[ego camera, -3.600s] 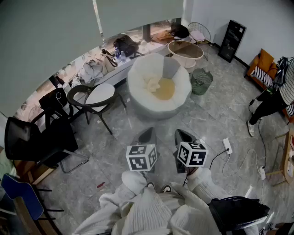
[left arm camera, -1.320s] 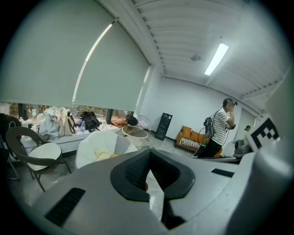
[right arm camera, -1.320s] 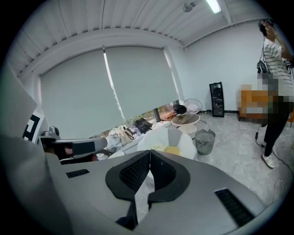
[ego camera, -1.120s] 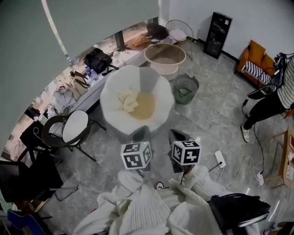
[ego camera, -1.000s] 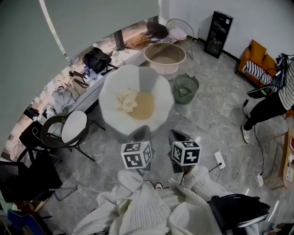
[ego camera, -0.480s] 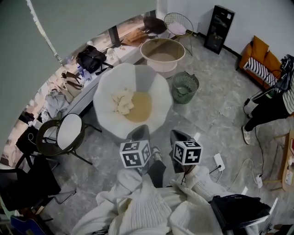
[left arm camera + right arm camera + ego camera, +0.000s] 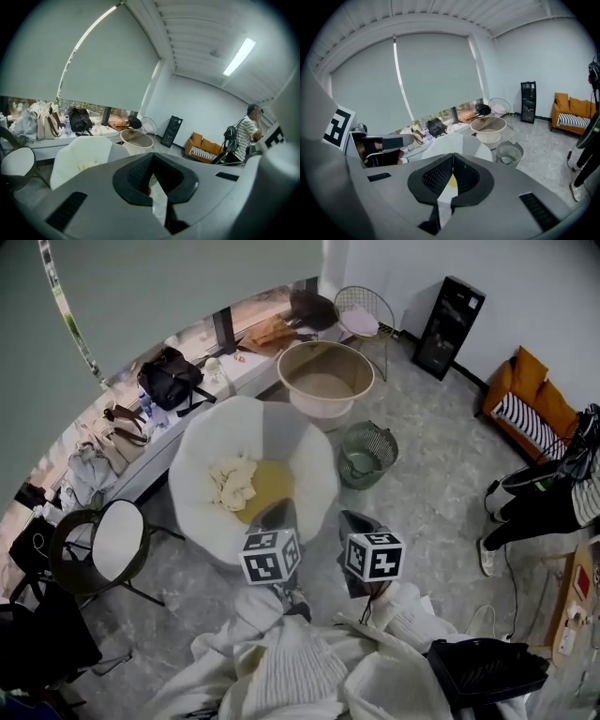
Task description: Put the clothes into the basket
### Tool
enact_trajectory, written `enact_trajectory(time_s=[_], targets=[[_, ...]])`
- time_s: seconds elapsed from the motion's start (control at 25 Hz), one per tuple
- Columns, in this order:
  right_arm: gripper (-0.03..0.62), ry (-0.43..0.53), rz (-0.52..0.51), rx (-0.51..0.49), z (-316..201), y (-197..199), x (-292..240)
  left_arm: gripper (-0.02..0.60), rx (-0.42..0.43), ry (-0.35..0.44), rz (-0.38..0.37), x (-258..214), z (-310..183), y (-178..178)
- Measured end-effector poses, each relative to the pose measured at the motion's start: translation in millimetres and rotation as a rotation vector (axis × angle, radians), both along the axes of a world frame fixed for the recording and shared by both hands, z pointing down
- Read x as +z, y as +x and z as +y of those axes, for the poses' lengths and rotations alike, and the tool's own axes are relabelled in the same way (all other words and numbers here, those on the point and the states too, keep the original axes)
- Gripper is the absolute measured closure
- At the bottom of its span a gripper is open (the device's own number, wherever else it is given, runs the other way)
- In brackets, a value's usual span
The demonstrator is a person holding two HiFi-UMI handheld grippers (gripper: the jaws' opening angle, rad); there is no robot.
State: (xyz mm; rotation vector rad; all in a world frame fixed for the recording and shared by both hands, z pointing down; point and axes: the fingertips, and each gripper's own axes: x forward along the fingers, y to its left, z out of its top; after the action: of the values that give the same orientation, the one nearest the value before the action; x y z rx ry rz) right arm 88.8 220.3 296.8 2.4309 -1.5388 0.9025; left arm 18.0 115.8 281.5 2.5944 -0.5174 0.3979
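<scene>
Two grippers — left gripper and right gripper — jaws closed, empty (one cream garment ahead).

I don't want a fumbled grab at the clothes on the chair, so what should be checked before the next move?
1. Left gripper jaws apart for a grab: not ok, together, nothing between them.
2. Right gripper jaws apart: not ok, together, empty.
3. Cream garment in view on the white chair: ok.
4. Beige tub free inside: ok.
5. Whether the tub or the green mesh bin is the basket: cannot tell.
</scene>
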Motion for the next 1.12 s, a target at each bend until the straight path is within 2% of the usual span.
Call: enact_trajectory(time_s=[0.16,0.32,0.6,0.72,0.92,1.12], targets=[[0.570,-0.017,0.010,-0.028,-39,40,-2,0.577,-0.037,-0.026,0.014,2,-38,36],[0.569,-0.040,0.005,-0.062,-72,63,3,0.577,-0.064,-0.051,0.011,9,-68,60],[0.569,-0.062,-0.034,-0.094,-112,81,15,0.577,-0.091,-0.073,-0.037,25,-99,72],[0.569,-0.070,-0.063,-0.133,-130,85,22,0.577,-0.130,-0.076,-0.067,30,-110,70],[0.569,-0.092,-0.097,-0.281,-175,87,38,0.577,-0.263,-0.080,-0.108,38,-138,61],[0.569,-0.102,-0.098,-0.494,-234,92,45,0.577,-0.477,-0.118,-0.153,54,-167,47]])
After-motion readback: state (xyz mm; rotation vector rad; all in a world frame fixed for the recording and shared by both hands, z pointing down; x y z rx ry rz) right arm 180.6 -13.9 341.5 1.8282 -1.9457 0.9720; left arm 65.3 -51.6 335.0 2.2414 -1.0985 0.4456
